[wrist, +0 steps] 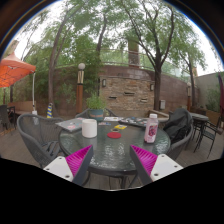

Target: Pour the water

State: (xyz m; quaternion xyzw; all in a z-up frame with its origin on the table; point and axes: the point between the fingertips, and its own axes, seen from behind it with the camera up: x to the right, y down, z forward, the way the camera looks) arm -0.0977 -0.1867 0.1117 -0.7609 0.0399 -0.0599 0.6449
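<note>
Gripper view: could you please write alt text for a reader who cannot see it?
An open gripper is held above a round glass patio table, nothing between its fingers. Beyond them stand a white cup and a pink-labelled bottle, with chairs, trees and a brick wall behind.

you are looking through a single wide-angle camera riding on the gripper, facing forward along its two fingers, whose pink pads are showing at the bottom of the view with a wide gap between them. the camera is sitting slightly above and short of a round glass table, looking level across it toward a stone wall and trees well beyond. no second view is sharing this scene.
</note>
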